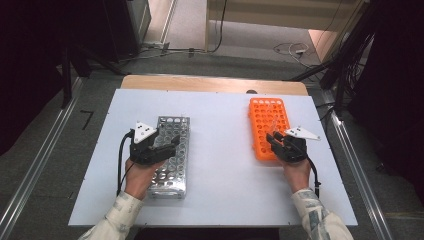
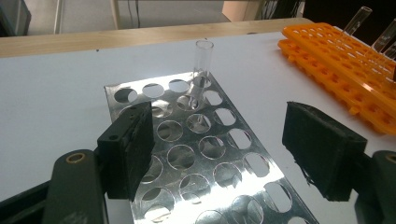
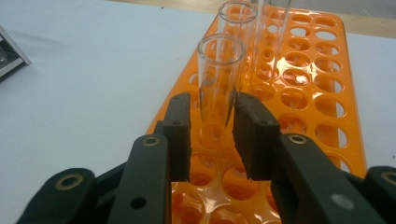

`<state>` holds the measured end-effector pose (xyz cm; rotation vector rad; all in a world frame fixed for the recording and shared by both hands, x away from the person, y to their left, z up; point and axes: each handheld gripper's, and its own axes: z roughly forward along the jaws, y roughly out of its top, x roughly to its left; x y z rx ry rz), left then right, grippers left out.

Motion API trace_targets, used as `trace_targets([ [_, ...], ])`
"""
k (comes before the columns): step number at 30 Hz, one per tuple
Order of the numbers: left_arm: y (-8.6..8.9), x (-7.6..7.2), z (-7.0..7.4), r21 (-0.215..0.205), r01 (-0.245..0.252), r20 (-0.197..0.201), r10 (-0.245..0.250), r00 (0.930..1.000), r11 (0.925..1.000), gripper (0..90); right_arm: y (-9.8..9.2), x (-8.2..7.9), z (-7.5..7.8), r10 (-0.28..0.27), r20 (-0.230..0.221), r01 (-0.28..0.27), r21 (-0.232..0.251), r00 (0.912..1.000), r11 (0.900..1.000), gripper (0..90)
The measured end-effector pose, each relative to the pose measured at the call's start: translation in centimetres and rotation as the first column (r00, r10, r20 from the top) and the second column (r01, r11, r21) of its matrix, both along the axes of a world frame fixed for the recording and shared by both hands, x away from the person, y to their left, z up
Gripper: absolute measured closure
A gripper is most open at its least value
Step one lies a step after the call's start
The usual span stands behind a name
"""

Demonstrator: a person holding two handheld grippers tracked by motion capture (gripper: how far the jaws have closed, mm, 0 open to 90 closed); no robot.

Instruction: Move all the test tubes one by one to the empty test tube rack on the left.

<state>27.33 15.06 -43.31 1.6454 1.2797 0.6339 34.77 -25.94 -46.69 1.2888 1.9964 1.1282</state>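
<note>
— Between the pads of the right gripper [image 3: 212,135] stands a clear glass test tube [image 3: 218,84], upright in a hole of the orange plastic rack [image 3: 317,84], near that rack's front left corner. The jaws are narrow and seem to press the glass on both sides, so I judge the grip made.

— And doing the lift well?

— Straight up along the tube's own axis, I'd say, with no tilt until the bottom clears the hole. Glass is slick and brittle, so a firm but gentle squeeze low on the wall.

— Anything in the way?

— Two more clear tubes [image 3: 268,28] stand just behind it in the same rack; swinging forward could knock them.

— The other side?

— The left gripper [image 2: 217,149] hangs over the shiny perforated metal rack [image 2: 205,158] toward the white table's [image 1: 220,125] left edge, jaws wide with nothing between them. One clear tube [image 2: 201,70] stands at that rack's far end. The two racks lie well apart, with bare table between.
</note>
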Motion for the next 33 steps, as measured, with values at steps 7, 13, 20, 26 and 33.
trace_targets([
  [7, 0.0, 0.0, 0.0, 0.000, 0.002, 0.000, -0.002, 1.0000, 1.0000, 24.8, 0.0, 0.1, 0.1, -0.003, 0.002, 0.003, -0.001, 1.0000, 1.000, 72.4],
  [13, -0.1, -0.1, 0.0, -0.001, 0.006, 0.000, -0.006, 1.0000, 1.0000, 24.9, 0.0, 0.0, 0.3, -0.007, 0.009, 0.007, 0.009, 0.9999, 1.000, 72.7],
  [20, 0.0, 0.0, 0.0, -0.005, 0.005, 0.001, -0.005, 1.0000, 1.0000, 24.9, -0.1, -0.4, 1.1, -0.014, 0.029, 0.013, 0.026, 0.9995, 1.000, 72.7],
  [26, 0.0, 0.0, 0.0, -0.005, 0.008, 0.000, -0.008, 1.0000, 1.0000, 24.9, -0.4, -0.7, 1.7, -0.015, 0.042, 0.014, 0.041, 0.9990, 0.999, 72.7],
  [33, 0.0, -0.1, 0.1, -0.009, 0.009, 0.001, -0.009, 1.0000, 0.9999, 24.9, -0.8, -1.6, 2.7, -0.007, 0.064, 0.003, 0.072, 0.9979, 0.997, 73.0],
])
